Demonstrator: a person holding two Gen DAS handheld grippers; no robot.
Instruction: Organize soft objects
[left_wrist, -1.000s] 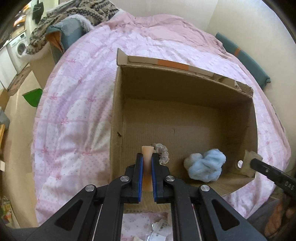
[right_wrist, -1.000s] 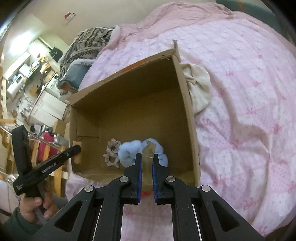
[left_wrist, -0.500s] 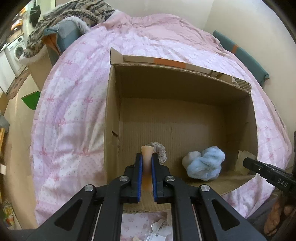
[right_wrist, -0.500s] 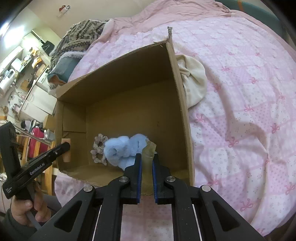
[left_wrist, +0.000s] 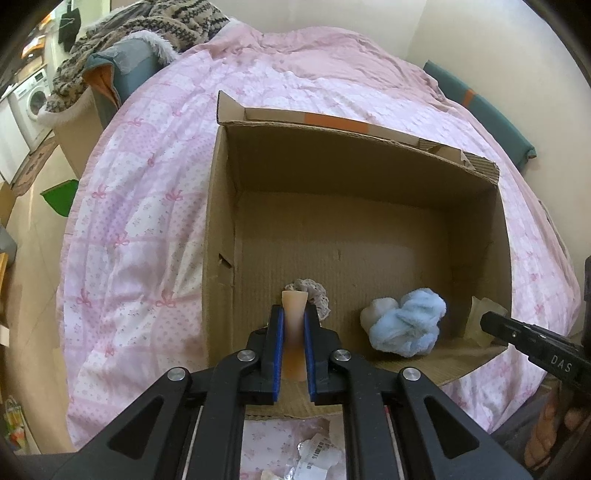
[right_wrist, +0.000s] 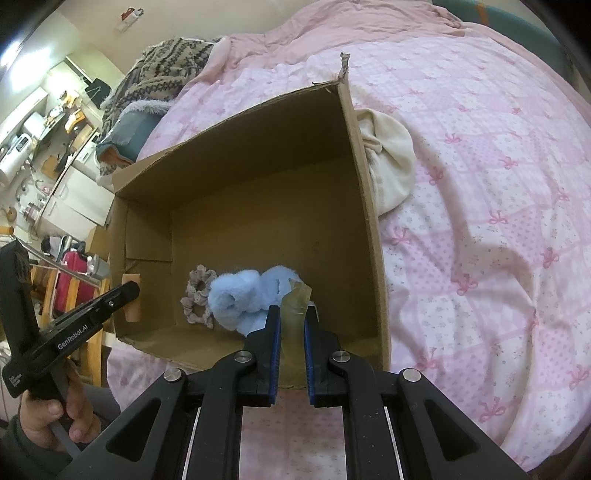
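Left gripper (left_wrist: 294, 325) pinches an orange sponge (left_wrist: 294, 317); right gripper (right_wrist: 291, 325) pinches a yellowish sponge (right_wrist: 294, 306) (both low center), over the cardboard box (left_wrist: 221, 229).

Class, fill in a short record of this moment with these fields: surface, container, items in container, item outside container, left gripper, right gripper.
surface: pink quilted bedspread
container: open brown cardboard box on the bedspread
items in container: fluffy light-blue plush scrunchie; beige crocheted scrunchie
item outside container: cream cloth bundle against the box's right wall
left gripper: fingers close together, peach rubbery piece between them
right gripper: fingers close together, yellowish translucent piece between them
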